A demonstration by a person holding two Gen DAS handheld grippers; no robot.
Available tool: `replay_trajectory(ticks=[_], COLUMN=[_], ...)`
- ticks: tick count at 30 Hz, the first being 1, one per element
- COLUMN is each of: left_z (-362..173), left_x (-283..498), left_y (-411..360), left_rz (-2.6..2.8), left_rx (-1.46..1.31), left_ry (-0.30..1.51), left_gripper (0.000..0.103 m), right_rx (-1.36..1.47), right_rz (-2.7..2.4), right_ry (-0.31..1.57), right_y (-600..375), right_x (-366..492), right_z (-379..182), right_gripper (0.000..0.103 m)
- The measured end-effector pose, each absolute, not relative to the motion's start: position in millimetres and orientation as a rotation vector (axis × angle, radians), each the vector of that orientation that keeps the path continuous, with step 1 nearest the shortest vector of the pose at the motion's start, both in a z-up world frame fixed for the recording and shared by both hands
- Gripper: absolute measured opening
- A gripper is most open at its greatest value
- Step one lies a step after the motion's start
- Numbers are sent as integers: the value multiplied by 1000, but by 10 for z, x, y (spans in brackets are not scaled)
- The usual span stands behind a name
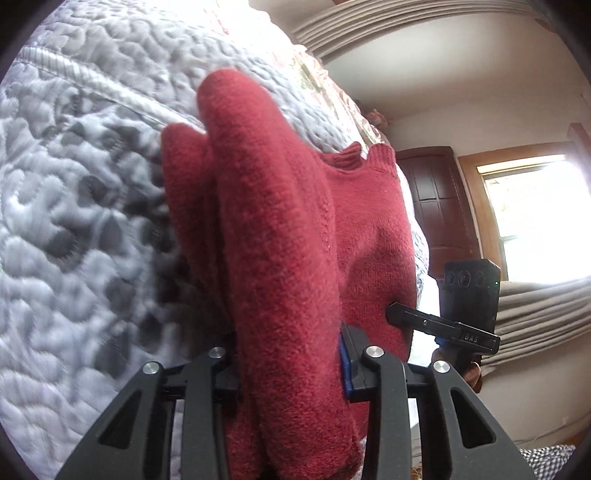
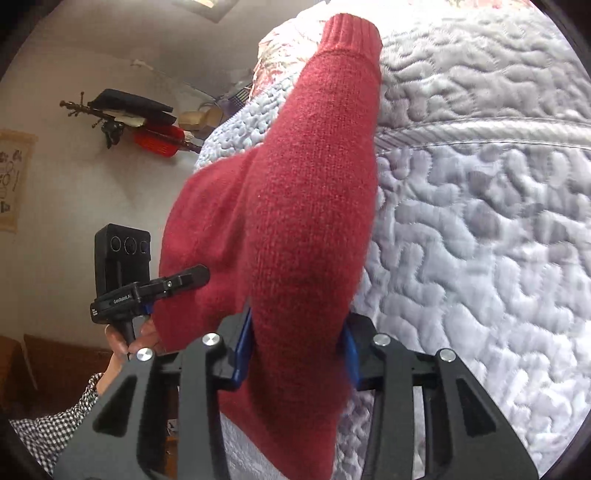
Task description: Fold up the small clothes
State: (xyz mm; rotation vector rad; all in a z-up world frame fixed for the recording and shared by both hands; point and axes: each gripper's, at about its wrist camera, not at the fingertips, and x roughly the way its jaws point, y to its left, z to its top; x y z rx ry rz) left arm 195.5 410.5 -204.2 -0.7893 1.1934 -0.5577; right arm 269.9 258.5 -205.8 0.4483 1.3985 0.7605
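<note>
Left gripper (image 1: 288,369), bottom centre of its view: jaws clamped on a thick fold of the red sweater (image 1: 280,229). Right gripper (image 2: 295,354), bottom centre of its view: likewise clamped on the knit, blue pads (image 2: 243,347) pressing both sides. Sweater is held off the quilted bedspread (image 1: 74,221), bunched and draping away from both cameras; ribbed cuff (image 2: 351,33) at top centre of right view, wavy hem edge toward mid-right of left view. Each gripper shows in the other's view, at the garment's far edge. Judgement: fold is mid-way at best. Nothing lies flat or squared yet; laying down, folding over and smoothing remain. Far background: wooden door (image 1: 439,206), window (image 1: 532,210).
</note>
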Motion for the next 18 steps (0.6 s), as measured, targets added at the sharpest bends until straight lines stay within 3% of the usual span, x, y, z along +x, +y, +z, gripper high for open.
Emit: replay_trajectory(ticks=[11, 18], left_z=[-1518, -1525], left_x=[1707, 1585], left_y=[2780, 1957], left_rz=[-701, -698], left_rx=[-737, -695], left_ry=[1140, 1153], left_gripper=[34, 34], right_rx=[422, 452], right_rz=[705, 652], right_ry=[1325, 1347], right_y=[1158, 370], right_x=[2241, 2073], right_z=[-1419, -1549], right_gripper=[38, 39])
